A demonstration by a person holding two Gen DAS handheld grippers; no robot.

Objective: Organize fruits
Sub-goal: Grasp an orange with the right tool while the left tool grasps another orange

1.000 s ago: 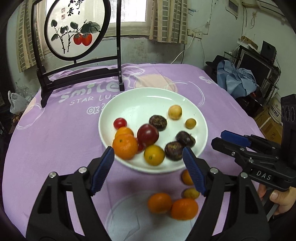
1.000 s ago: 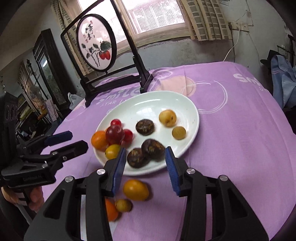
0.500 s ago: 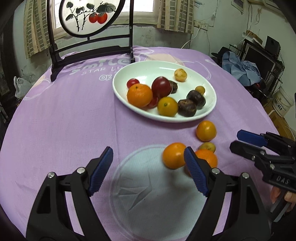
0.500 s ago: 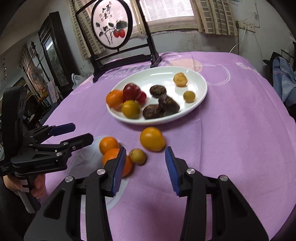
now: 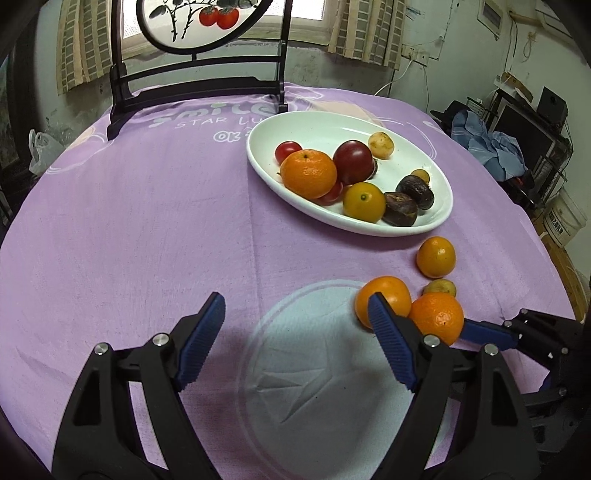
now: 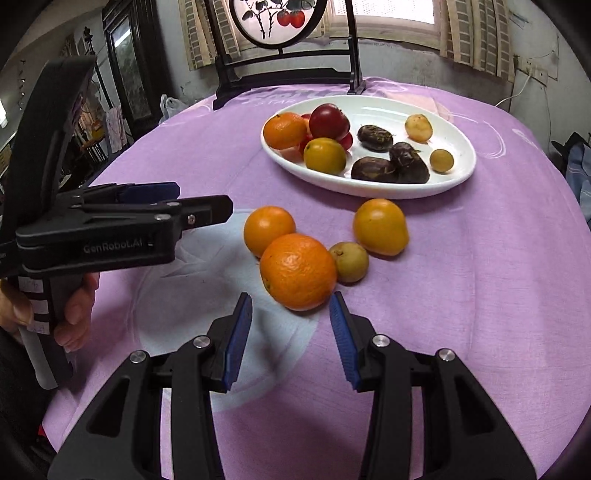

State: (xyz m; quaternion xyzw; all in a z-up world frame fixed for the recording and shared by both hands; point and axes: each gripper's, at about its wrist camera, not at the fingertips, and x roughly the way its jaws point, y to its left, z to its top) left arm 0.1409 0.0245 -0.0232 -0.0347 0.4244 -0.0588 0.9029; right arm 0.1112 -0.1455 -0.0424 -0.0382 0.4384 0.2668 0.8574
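Right gripper (image 6: 290, 325) parted, empty, blue pads poised just short of the large orange (image 6: 298, 271), which lies on the purple tablecloth (image 6: 480, 295) straight ahead of the gap between the fingers, near their tips but not touched. Touching that orange on its far left side, a smaller tangerine (image 6: 269, 229); just beside it on the right, a small yellow-green round fruit (image 6: 349, 261); a little further back and right, a yellow-orange fruit (image 6: 380, 226). All four loose on the cloth, close together, in front of the white oval plate (image 6: 458, 173).

Left gripper (image 5: 295, 332) wide apart, nothing between the pads, hovering over the pale circular print (image 5: 314, 369) on the cloth. Same cluster off to its right: the smaller tangerine (image 5: 384, 297) partly hidden behind the right finger's tip, the large orange (image 5: 437, 317) beyond that finger, outside the jaws. From the right wrist view, left gripper (image 6: 199, 205) seen side-on at the left, well left of the loose fruit, gripped by a hand (image 6: 70, 314) on its handle.

On the plate, well beyond both grippers: an orange (image 5: 309, 172), a dark red plum-like fruit (image 5: 354, 161), a cherry tomato (image 5: 287, 150), a yellow citrus (image 5: 364, 201), dark brown wrinkled fruits (image 5: 408, 201), and two small tan fruits (image 5: 381, 145). Behind the plate, a black framed screen (image 5: 207, 22) painted with red fruit.
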